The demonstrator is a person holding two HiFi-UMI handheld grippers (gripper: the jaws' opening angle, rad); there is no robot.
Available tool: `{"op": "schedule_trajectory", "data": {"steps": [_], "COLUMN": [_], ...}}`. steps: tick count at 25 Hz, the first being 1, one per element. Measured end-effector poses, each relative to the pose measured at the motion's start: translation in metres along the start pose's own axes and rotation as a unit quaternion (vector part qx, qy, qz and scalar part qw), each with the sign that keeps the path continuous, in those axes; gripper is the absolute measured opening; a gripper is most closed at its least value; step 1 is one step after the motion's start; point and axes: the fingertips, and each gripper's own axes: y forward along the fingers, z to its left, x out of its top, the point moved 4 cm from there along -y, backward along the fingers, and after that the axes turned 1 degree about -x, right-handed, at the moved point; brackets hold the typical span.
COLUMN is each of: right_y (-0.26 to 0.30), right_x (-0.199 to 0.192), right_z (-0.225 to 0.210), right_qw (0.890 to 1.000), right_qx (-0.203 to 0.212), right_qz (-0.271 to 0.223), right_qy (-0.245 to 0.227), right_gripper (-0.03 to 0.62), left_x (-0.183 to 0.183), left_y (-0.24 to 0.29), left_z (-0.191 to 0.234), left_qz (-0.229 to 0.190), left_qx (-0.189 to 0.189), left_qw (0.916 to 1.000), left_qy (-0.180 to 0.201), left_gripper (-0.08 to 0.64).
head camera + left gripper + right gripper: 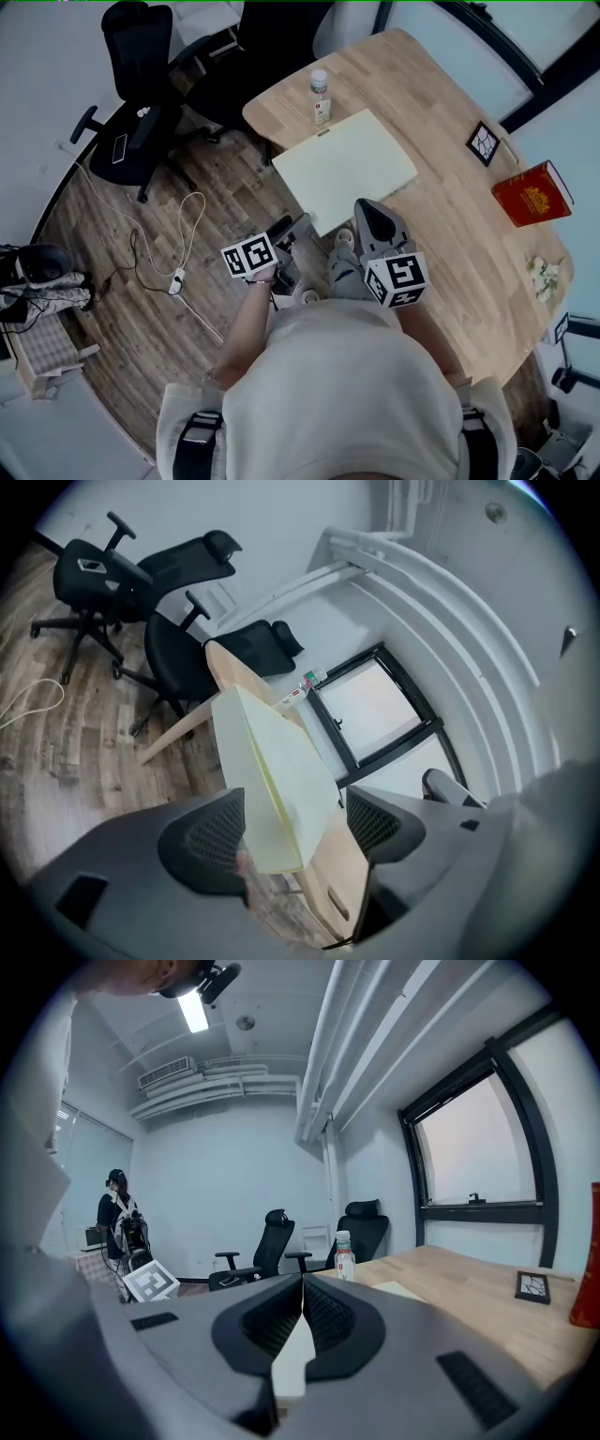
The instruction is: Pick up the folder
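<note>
A pale yellow folder (342, 169) lies on the wooden table (450, 244), its near-left side reaching over the table's edge. My right gripper (364, 208) is at the folder's near edge. In the right gripper view its jaws (302, 1283) are shut, with the folder's pale edge (292, 1358) caught between them. My left gripper (298, 228) hangs just off the table edge at the folder's near corner. In the left gripper view that gripper (286, 832) stands open, and the folder's corner (277, 789) lies between the spread jaws, tilted, without the pads pressing on it.
A water bottle (321, 97) stands just beyond the folder's far edge. A red book (532, 193) and a small black frame (484, 143) lie at the table's right. Black office chairs (141, 75) and a white cable (176, 279) are on the wood floor to the left.
</note>
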Motion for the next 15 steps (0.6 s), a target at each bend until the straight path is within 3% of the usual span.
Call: {"op": "schedule_trajectory", "data": {"steps": [15], "right_y": [0.011], "right_x": [-0.007], "right_z": [-0.019], "right_qw": [1.000], "right_qx": [-0.005], "right_qz": [0.013], "right_qy": [0.004], "right_gripper": [0.018], "left_x": [-0.011], "left_y": [0.049], "left_z": [0.048], "left_qz": [0.017], "left_qx": [-0.035], "left_qw": [0.9907], "left_qy": [-0.130], "left_gripper": [0.419]}}
